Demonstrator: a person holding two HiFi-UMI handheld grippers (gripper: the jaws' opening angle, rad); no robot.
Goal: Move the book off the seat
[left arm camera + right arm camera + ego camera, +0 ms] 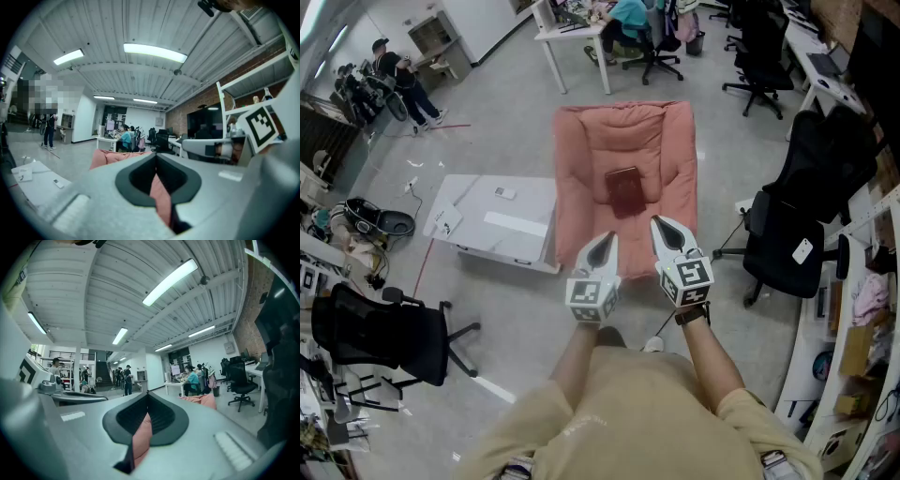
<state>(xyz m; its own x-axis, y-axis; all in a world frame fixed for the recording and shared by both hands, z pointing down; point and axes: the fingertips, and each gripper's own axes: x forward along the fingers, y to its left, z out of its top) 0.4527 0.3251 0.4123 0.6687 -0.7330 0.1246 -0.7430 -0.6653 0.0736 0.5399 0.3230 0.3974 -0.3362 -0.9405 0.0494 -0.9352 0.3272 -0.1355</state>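
A dark red book [624, 189] lies flat in the middle of a pink cushioned seat [581, 202] on the floor, in the head view. My left gripper [606, 240] and right gripper [663, 225] are held side by side at the seat's near edge, short of the book, both shut with nothing in them. In the left gripper view the left gripper [156, 157] has its jaw tips together, with pink cushion [107, 157] beyond them. Pink fabric also shows behind the shut tips of the right gripper [148, 395] in its own view. The book is hidden in both gripper views.
A low white table [492, 220] stands left of the seat. Black office chairs [792, 230] crowd the right side, and another chair [384, 337] is at the lower left. White desks [572, 37] with a seated person lie beyond the seat. Someone stands at the far left [403, 80].
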